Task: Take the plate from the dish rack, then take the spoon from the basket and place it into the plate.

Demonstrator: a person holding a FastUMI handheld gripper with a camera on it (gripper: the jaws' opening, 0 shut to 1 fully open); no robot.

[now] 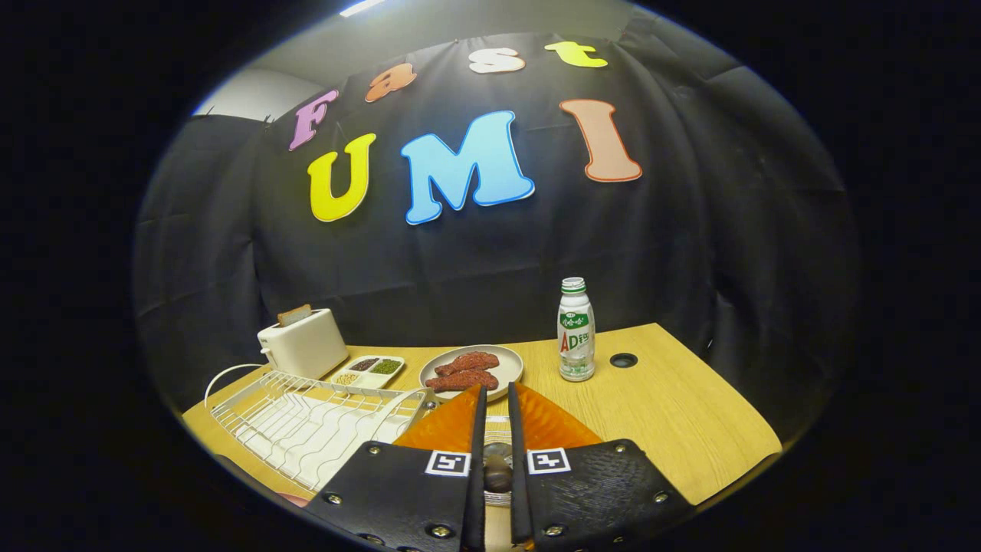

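My gripper (497,399) has its fingers drawn close together with only a narrow slit between them. In that slit sits a small dark rounded piece (497,475), which looks like the end of the spoon's handle, touching both fingers. Thin wires of the basket (497,431) show through the slit around it. The fingers hide the rest of the spoon and basket. The white wire dish rack (306,422) stands just left of the fingers. Just beyond the fingertips lies a pale round plate (506,368) with brown pieces of meat on it.
A white toaster (304,343) stands at the back left, with a small white tray of seeds (371,370) beside it. An upright drink bottle (575,331) stands right of the plate, near a cable hole (623,359). The wooden tabletop (674,414) runs out to the right.
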